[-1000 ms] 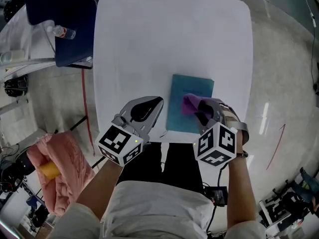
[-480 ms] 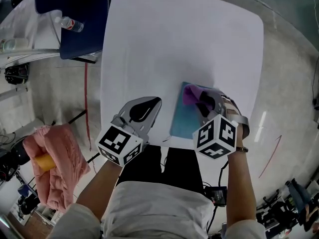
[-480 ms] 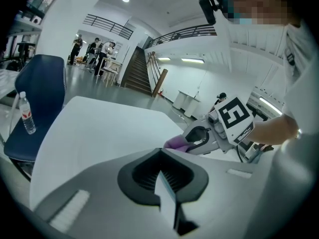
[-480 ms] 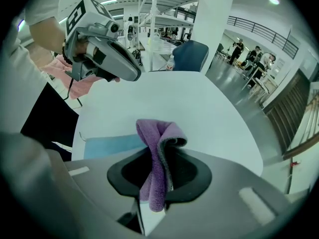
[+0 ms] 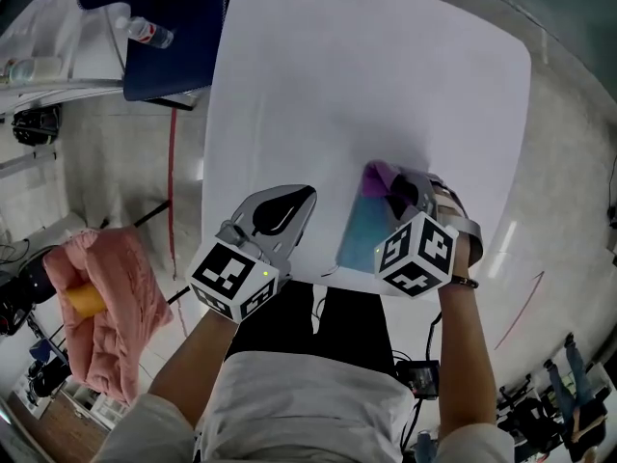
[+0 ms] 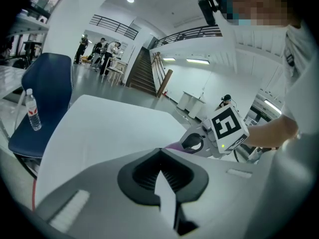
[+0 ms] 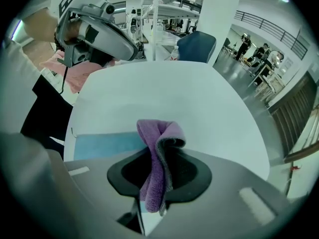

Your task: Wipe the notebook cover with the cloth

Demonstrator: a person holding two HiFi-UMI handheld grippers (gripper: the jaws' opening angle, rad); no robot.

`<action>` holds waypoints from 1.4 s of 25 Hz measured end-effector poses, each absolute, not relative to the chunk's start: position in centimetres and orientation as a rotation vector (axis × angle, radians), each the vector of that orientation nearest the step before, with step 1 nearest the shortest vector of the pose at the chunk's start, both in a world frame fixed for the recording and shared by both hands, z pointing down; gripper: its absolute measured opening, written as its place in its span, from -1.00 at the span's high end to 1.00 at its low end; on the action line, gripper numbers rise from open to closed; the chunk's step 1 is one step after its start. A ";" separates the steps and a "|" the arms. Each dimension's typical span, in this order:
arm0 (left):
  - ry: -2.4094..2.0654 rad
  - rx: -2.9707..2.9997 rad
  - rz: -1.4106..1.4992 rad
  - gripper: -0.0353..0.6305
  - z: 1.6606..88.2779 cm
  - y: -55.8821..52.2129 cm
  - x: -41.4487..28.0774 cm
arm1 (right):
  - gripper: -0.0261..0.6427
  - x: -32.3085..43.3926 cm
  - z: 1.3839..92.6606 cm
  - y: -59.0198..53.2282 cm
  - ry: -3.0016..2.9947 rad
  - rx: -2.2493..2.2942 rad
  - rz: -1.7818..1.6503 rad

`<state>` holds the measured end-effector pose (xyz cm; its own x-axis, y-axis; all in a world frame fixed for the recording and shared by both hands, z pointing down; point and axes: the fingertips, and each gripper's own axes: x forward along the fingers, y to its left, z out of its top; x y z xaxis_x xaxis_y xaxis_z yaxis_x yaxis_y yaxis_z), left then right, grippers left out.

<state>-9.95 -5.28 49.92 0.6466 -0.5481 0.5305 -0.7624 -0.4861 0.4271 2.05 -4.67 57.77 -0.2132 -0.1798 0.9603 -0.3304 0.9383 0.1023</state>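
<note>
A teal notebook (image 5: 359, 231) lies flat near the front edge of the white table (image 5: 366, 66). My right gripper (image 5: 397, 193) is over the notebook's far part, shut on a folded purple cloth (image 5: 379, 177). In the right gripper view the cloth (image 7: 159, 148) hangs pinched between the jaws, with the notebook (image 7: 107, 144) below and to the left. My left gripper (image 5: 285, 208) hovers over bare table left of the notebook, shut and holding nothing. From the left gripper view, the left gripper (image 6: 160, 156) looks towards the right gripper (image 6: 199, 142). The notebook's far edge is hidden.
A blue chair (image 5: 169, 27) stands beyond the table's left side, with a water bottle (image 5: 150, 33) beside it. A pink bundle (image 5: 111, 302) lies on the floor at the lower left. The table's front edge runs just under both grippers.
The right gripper has slid the cloth along the notebook cover, away from me. The left gripper has stayed where it was. The head view has shifted a little.
</note>
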 end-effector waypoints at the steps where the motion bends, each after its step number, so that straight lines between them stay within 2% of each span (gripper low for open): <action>1: -1.018 2.213 0.428 0.89 50.0 -5.3 -10.1 | 0.60 2.0 57.8 -4.6 -1.794 0.380 0.149; 35: -0.967 2.238 0.400 0.89 50.3 -1.9 -9.2 | 0.60 0.8 58.9 1.5 -1.764 0.349 0.240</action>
